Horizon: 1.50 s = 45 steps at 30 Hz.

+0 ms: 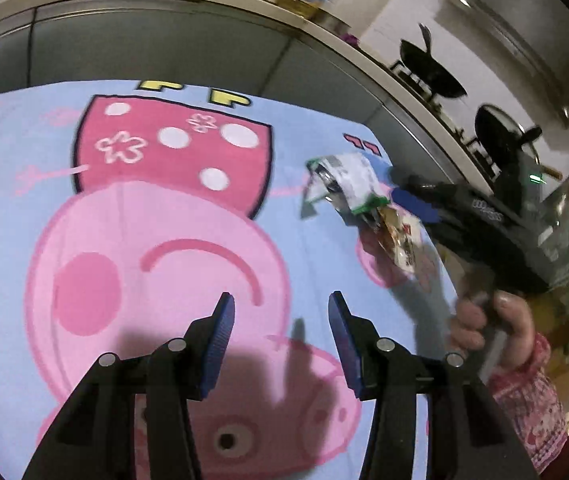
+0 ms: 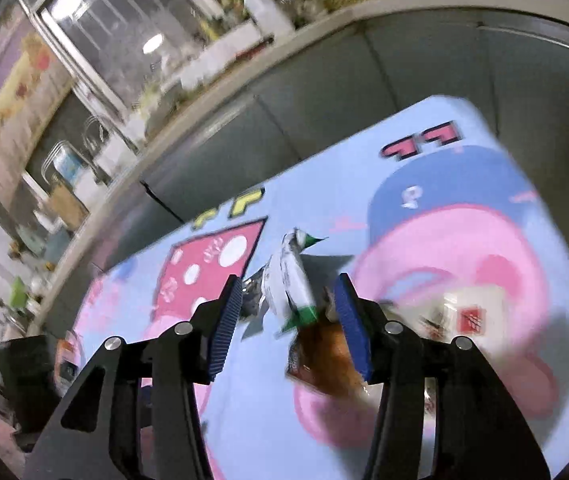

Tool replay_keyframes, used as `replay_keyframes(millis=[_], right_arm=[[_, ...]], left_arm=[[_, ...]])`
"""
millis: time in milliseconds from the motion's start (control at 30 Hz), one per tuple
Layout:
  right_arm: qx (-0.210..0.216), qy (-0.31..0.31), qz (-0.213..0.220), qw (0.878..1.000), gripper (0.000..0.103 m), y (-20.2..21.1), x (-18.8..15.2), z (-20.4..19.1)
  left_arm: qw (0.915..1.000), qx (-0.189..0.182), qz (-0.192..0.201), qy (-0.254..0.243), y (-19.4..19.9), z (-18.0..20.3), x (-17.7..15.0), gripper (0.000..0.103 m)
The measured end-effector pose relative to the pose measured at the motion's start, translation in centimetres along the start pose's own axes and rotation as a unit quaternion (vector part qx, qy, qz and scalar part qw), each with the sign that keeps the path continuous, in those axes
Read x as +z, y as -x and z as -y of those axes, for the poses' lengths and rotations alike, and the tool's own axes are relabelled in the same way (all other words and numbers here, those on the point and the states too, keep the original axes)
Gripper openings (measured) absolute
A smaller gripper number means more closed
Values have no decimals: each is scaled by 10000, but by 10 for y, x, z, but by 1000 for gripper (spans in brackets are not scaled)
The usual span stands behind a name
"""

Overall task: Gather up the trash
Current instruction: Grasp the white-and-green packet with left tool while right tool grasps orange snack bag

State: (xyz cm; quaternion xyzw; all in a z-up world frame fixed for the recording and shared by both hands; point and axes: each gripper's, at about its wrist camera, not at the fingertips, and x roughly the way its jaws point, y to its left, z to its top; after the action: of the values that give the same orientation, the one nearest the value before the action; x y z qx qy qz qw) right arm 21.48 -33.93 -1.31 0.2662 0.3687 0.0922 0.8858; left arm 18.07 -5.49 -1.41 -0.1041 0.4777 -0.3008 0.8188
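My right gripper (image 2: pixel 288 312) is shut on a bundle of trash held just above the table: a crumpled white-and-green wrapper (image 2: pixel 290 280) and a brown snack wrapper (image 2: pixel 324 356) below it. In the left wrist view the same white-and-green wrapper (image 1: pixel 344 180) and the brown wrapper (image 1: pixel 400 240) hang from the right gripper (image 1: pixel 388 216) at the table's right side, casting a shadow on the cloth. A hand (image 1: pixel 496 320) in a pink sleeve grips its handle. My left gripper (image 1: pixel 280 320) stands open over the cloth with nothing between its fingers.
A light blue tablecloth (image 1: pixel 16 240) with a pink cartoon pig covers the table. A blurred white packet with a red label (image 2: pixel 468 316) lies on it to the right. Grey cabinets (image 1: pixel 156 48) and a cluttered counter run behind, with black woks (image 1: pixel 432 72) on a stove.
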Motion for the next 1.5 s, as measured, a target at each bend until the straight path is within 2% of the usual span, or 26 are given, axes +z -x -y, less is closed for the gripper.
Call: replay_keyframes(millis=[33,67,133,267,300,400,467,567,667,733,767,800,833,867,900,933,967,1033,1133,1200,1267,1333,1467,1500], right_arm=[[52,23,-145,9999,21,-11,-1,-3],[155,11,-242,9996,2,-17,-2,-7],[434,-26,-204,9988,3,-16,-9,-18],[1179,75,-185,9928,3,10,-43,-43],[1326,45,-186,9910,3,16,-50,-43],[1950,-350,-217,9799,3,32,-76,-30],[2449,-778,-283,9660,3,35,-89,-17],[2645,-1179,-274,9568,3,34,-101,-2],[2611,-1451,-367,9536,3,27,-107,10],[2585,-1539,-350,9530,3,25,-108,14],[2557,-1536,-343,9539,3,26,-108,16],[2501,-1520,-352,9556,5,22,-107,13],[2424,-1471,-391,9582,7,22,-107,13],[2333,-1416,-418,9611,8,22,-106,13],[2216,-1350,-419,9648,18,24,-106,14],[2108,-1305,-398,9680,37,29,-105,19],[1923,-1227,-265,9733,41,37,-103,23],[1687,-1017,101,9804,41,56,-94,31],[864,-900,852,9885,41,89,-71,60],[467,-948,1016,9892,41,95,-58,80],[159,-909,1026,9904,41,90,-41,96],[40,-829,925,9923,41,79,-24,105],[-79,-593,383,9975,41,43,-2,109],[-57,-506,343,9981,27,40,-5,105]], left_arm=[[10000,-2,20,33,2,-2,1,49],[10000,0,44,57,4,-3,2,49],[9999,-33,113,96,9,-6,6,50],[9991,-195,266,273,19,-13,10,64],[9985,-316,277,343,21,-15,10,64],[9961,-699,192,511,20,-17,10,66],[9948,-852,127,551,18,-15,8,66],[9929,-1040,-41,581,6,-6,4,66],[9941,-973,-171,446,-12,11,-2,64],[9938,-1005,-323,355,-23,20,-6,46],[9928,-1083,-429,286,-30,26,-10,23],[9927,-1092,-464,229,-33,29,-12,8],[9939,-987,-464,156,-36,33,-13,7],[9955,-834,-449,87,-39,36,-14,1],[9964,-697,-478,30,-42,39,-14,1],[9967,-637,-510,50,-45,38,-13,1],[9967,-614,-522,86,-46,37,-13,1],[9965,-644,-506,145,-46,33,-11,1],[9965,-671,-490,96,-45,33,-9,1],[9963,-665,-536,87,-47,30,-9,1],[9961,-645,-591,102,-50,29,-10,1],[9959,-628,-632,118,-54,30,-12,1],[9958,-610,-662,151,-55,30,-12,1],[9958,-615,-656,144,-54,31,-11,1]])
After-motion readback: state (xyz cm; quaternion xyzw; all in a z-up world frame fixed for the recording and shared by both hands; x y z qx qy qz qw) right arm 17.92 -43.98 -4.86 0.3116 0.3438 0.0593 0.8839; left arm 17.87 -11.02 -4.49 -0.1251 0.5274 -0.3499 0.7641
